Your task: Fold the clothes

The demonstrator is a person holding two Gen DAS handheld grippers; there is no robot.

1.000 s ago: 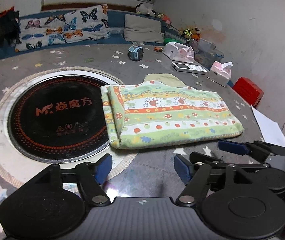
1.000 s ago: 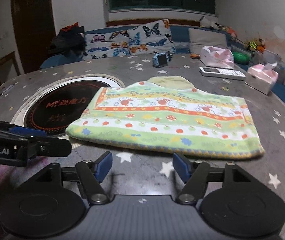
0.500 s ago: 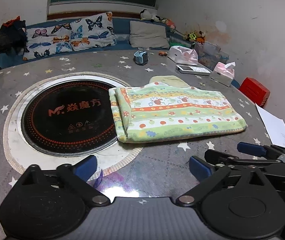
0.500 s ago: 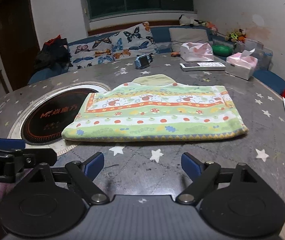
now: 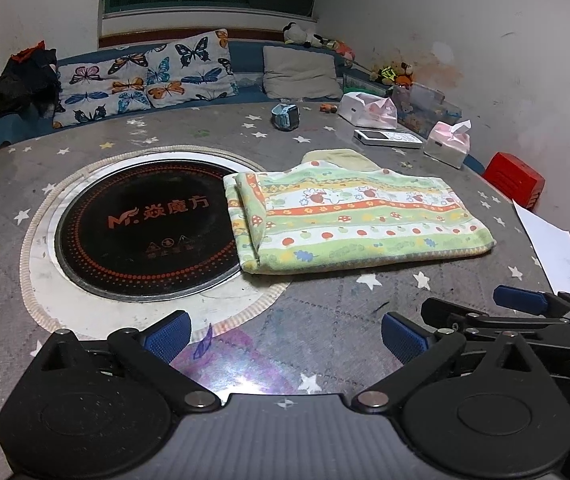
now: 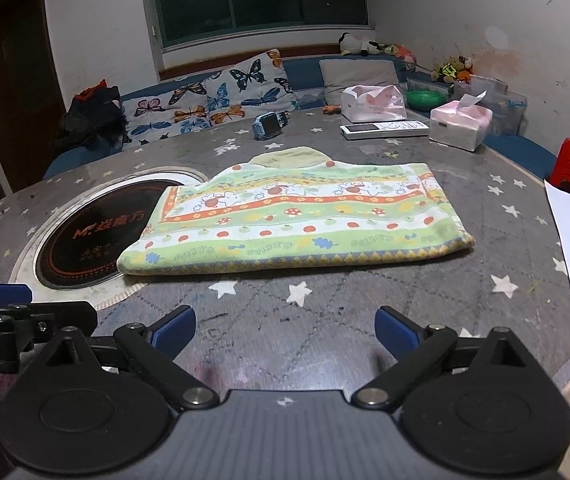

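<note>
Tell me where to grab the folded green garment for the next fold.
Probably pinch the garment at its right short end, coming in low from the right with the right gripper. That end lies flat and clear of the cooktop, with bare table beside it.

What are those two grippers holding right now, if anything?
Nothing. The left gripper and right gripper are both open and empty, short of the folded cloth on the table.
</note>
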